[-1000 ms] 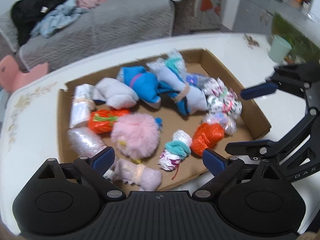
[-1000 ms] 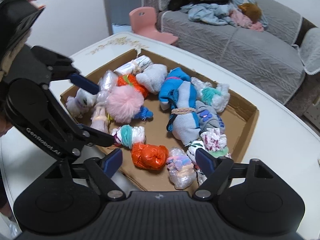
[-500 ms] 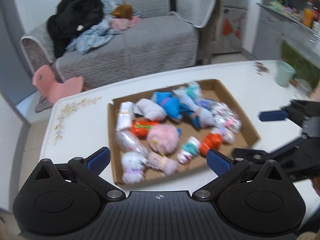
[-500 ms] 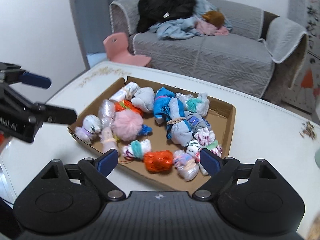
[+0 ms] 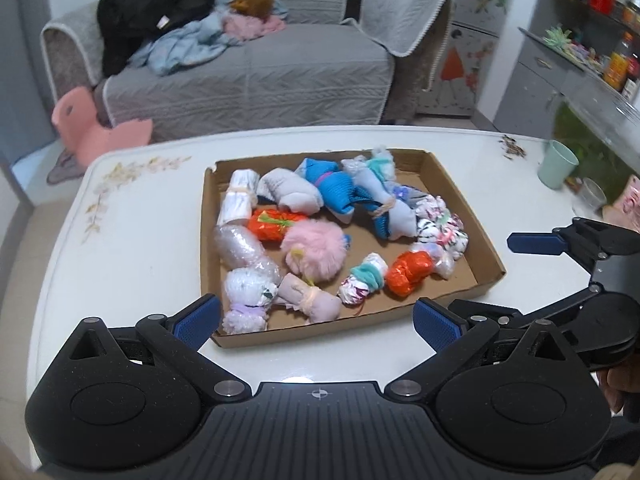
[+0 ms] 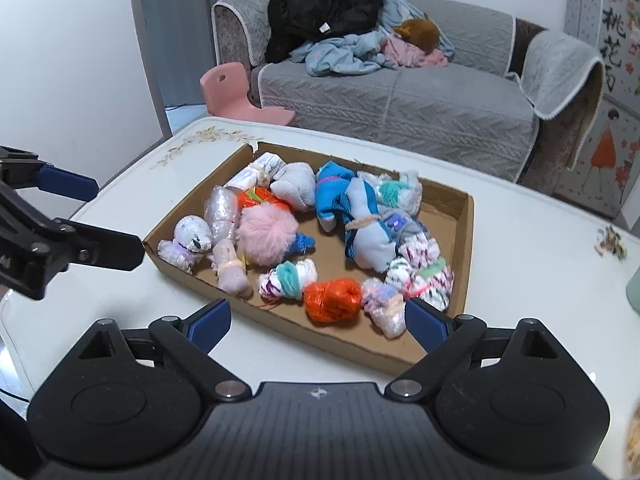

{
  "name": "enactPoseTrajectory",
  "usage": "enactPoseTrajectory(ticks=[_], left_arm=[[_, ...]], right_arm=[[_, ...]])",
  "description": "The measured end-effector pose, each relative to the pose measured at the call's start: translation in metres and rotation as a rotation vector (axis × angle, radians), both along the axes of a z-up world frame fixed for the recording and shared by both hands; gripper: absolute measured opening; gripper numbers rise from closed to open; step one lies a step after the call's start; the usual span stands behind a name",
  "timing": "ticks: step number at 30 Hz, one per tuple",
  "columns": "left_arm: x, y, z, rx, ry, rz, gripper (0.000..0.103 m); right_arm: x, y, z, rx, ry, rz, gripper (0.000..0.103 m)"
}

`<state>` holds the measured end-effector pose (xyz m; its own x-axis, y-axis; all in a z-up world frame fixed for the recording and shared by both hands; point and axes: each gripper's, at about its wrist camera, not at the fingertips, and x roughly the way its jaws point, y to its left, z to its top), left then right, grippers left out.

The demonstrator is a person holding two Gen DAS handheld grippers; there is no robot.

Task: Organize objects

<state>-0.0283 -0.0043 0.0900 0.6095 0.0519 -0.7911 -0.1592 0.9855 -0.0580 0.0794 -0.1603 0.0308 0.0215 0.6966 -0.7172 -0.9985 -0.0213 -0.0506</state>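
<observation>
A shallow cardboard tray (image 5: 448,184) (image 6: 466,240) sits on the white table and holds several rolled socks and wrapped bundles: a pink fluffy ball (image 5: 316,250) (image 6: 266,236), orange bundles (image 5: 408,272) (image 6: 332,300), a blue sock roll (image 5: 334,190) (image 6: 334,196). My left gripper (image 5: 316,322) is open and empty, held back from the tray's near edge. My right gripper (image 6: 318,322) is open and empty, in front of the tray's near right side. Each gripper shows in the other's view, the right one (image 5: 520,280) and the left one (image 6: 96,216).
A green cup (image 5: 558,164) stands on the table's right side, near small crumbs (image 5: 512,148). A grey sofa (image 5: 256,76) with piled clothes and a pink child's chair (image 5: 92,128) stand beyond the table. Shelves with bottles (image 5: 592,52) are at right.
Both grippers have pulled back and up from the tray, so the tray looks smaller and farther. Both stay open and empty.
</observation>
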Motion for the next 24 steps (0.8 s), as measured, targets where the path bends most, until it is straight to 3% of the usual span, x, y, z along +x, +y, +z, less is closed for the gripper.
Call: enactPoseTrajectory(ticks=[8, 24], left_arm=[[0.009, 0.001, -0.012, 0.020, 0.035, 0.027, 0.102], [0.012, 0.003, -0.020, 0.016, 0.063, 0.058, 0.102]], right_arm=[[0.000, 0.015, -0.008, -0.002, -0.070, 0.004, 0.093], [0.001, 0.018, -0.007, -0.009, -0.062, 0.005, 0.093]])
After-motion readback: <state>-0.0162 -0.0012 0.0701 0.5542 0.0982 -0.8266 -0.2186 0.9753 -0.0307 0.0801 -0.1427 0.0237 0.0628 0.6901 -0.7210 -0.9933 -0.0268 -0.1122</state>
